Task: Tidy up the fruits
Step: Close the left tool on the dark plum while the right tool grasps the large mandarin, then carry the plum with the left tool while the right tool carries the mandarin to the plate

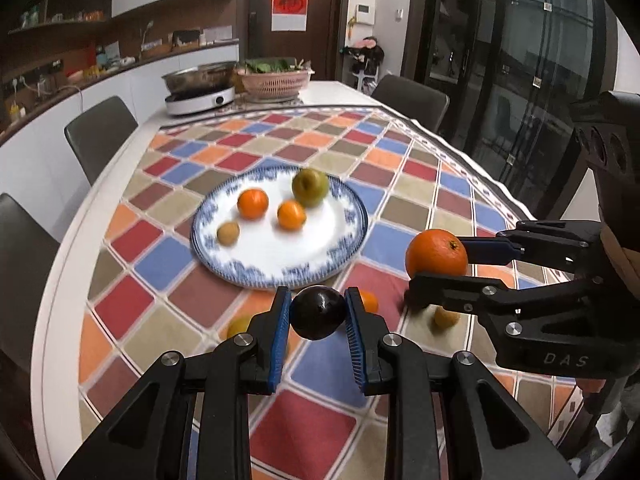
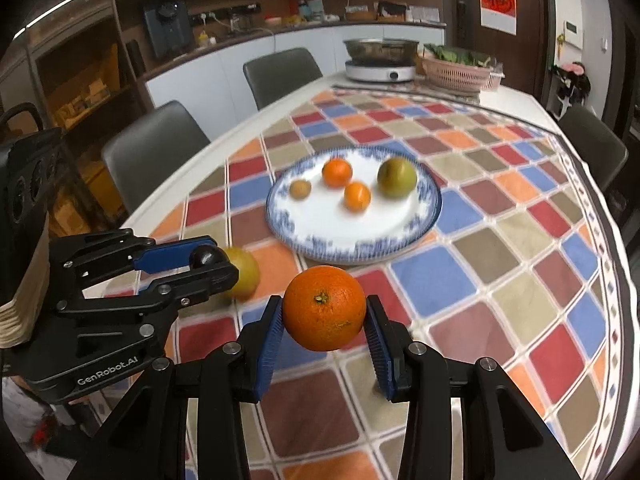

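Left wrist view: blue-rimmed plate point(image 1: 348, 248) mid-surface holds two small oranges point(image 1: 253, 203), a green fruit point(image 1: 310, 187) and a small brown fruit point(image 1: 228, 233). Left tongs point(image 1: 319, 314) clamp a dark fruit point(image 1: 318, 312); right tongs point(image 2: 325, 320) clamp a large orange point(image 2: 325, 308), both near the plate's closer rim.

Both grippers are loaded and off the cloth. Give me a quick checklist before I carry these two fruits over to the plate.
1. Left gripper shut on the dark plum, both fingers pressing it: ok.
2. Right gripper shut on the large orange, held mid-fruit: ok.
3. Free room on the plate: ok, its near half is bare; four fruits sit on the far half.
4. The two grippers are apart from each other: ok.
5. Path clear of loose fruit: cannot tell; the yellow fruit and others lie on the cloth near the grippers.
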{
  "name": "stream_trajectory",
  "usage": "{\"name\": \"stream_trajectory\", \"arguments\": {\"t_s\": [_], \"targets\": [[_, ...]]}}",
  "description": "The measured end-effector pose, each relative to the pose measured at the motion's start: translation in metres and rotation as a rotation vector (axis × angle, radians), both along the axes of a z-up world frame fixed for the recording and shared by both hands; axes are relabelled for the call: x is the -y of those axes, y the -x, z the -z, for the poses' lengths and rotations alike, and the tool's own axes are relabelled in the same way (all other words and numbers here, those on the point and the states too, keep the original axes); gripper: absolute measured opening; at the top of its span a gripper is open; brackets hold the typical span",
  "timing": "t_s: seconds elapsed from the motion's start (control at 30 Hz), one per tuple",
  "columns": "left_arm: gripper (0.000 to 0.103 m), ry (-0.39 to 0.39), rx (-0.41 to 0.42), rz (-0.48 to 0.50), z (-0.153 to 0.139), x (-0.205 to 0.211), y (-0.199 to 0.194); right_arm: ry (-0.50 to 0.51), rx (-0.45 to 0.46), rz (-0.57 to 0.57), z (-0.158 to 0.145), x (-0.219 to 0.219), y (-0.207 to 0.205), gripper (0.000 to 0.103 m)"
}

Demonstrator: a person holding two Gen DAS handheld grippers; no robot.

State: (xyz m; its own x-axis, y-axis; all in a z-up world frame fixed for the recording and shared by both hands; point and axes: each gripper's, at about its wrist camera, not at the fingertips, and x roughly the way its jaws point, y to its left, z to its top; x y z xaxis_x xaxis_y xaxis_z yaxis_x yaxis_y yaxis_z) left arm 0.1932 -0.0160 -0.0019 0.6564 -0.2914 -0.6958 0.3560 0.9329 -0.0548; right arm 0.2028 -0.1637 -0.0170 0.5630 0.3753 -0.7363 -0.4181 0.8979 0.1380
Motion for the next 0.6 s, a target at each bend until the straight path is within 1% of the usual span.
{"name": "stream_trajectory", "arguments": {"t_s": [0.2, 0.3, 0.6], "targets": [[0.027, -0.005, 0.018, -0.004, -0.008, -0.001, -0.021, 0.004, 0.047, -0.004, -0.017, -0.003, -0.018, 0.041], [0.027, -0.005, 0.019, -0.004, -0.008, -0.001, -0.033, 0.007, 0.051, -0.005, -0.019, -0.002, -0.03, 0.041], [0.027, 0.01, -0.031, -0.004, 0.003, -0.001, -0.081, 0.013, 0.032, 0.011, -0.013, 0.0, -0.076, 0.041]]}}
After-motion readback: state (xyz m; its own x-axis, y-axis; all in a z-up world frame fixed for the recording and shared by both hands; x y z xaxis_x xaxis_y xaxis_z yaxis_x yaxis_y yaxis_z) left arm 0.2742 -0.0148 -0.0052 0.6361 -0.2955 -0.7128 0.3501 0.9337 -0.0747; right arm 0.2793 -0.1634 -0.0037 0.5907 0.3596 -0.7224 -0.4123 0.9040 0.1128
